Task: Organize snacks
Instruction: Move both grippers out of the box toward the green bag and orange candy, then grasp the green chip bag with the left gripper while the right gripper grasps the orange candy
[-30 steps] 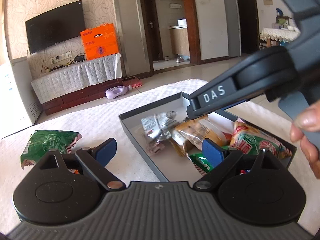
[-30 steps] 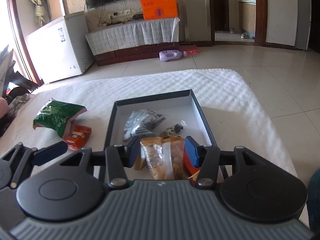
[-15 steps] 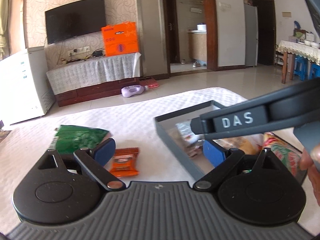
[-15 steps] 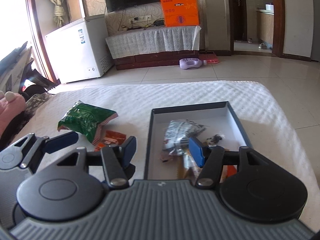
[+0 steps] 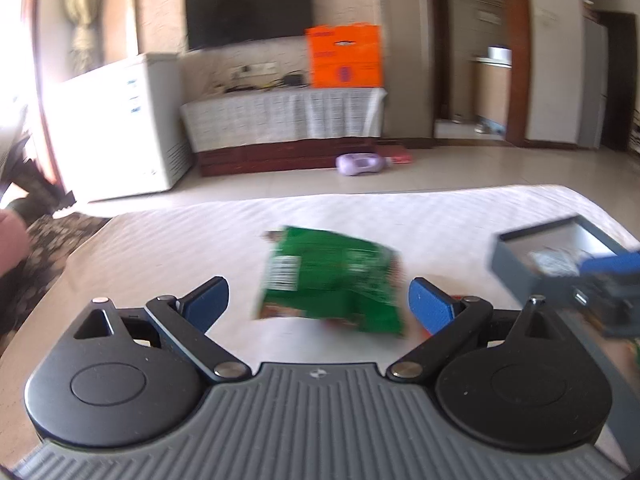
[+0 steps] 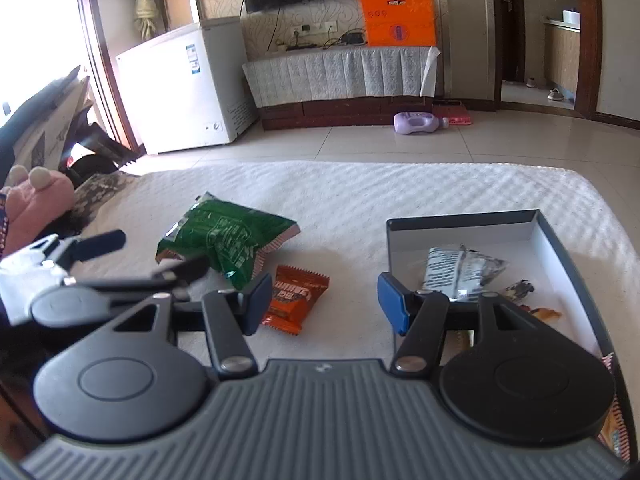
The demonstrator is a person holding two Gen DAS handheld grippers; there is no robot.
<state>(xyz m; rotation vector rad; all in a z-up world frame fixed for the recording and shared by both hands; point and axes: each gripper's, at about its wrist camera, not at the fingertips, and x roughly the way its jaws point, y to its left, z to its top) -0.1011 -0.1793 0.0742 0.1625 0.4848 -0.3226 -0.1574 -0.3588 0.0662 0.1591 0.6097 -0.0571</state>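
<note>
A green snack bag lies on the white bed cover, blurred, straight ahead of my open, empty left gripper. It also shows in the right wrist view, with a small orange snack packet just right of it. My right gripper is open and empty, its left finger by the orange packet. A dark grey box at the right holds a silver-and-black packet and other snacks. The box also shows at the right edge of the left wrist view. The left gripper appears in the right wrist view beside the green bag.
The white bed cover ends at the far side above a tiled floor. A purple bottle lies on the floor. A white freezer and a covered TV bench stand at the wall. A pink plush sits at the left.
Both grippers have swung left, away from the box. The green bag now sits centred ahead of the left gripper. The right gripper, which had let a snack go into the box, now faces the orange packet.
</note>
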